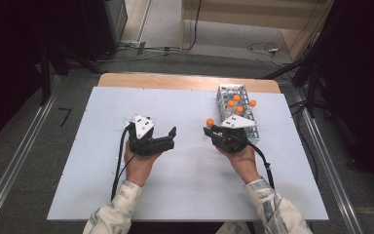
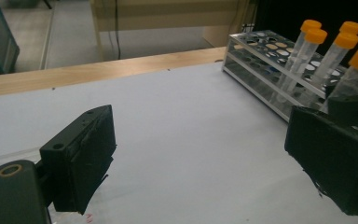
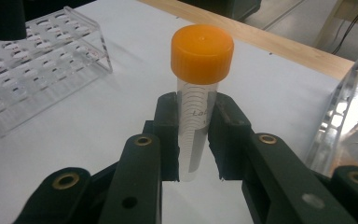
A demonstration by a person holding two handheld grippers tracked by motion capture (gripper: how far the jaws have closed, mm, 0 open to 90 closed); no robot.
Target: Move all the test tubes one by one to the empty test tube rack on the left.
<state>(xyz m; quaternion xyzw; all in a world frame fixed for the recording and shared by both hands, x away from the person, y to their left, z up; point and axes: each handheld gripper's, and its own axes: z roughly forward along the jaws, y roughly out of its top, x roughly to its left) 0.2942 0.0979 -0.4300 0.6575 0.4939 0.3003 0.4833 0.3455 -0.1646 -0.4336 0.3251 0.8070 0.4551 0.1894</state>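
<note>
A: Item one, right gripper [image 3: 196, 140]: jaws clamped on a clear centrifuge tube [image 3: 196, 112] with an orange screw cap, held upright above the white table [image 1: 185, 190], just beside the near end of the metal tube rack [image 1: 238, 109].

B: Left gripper [image 2: 200, 158]?

A: Jaws wide apart, nothing between them, hovering over bare table well left of the rack.

B: Rack contents?

A: Four orange-capped tubes [image 2: 328, 53] standing in it, leaning a little. Most holes look vacant.

B: Progress, then?

A: By my reading, partway. Whether the held tube is bound for the rack or just lifted out, I cannot tell.

B: Anything unclear?

A: A second, clear plastic rack [image 3: 37, 60] appears in the right gripper view, seemingly empty. The held tube's lower tip is hidden behind the jaws, and its printed lettering is partly covered.
</note>
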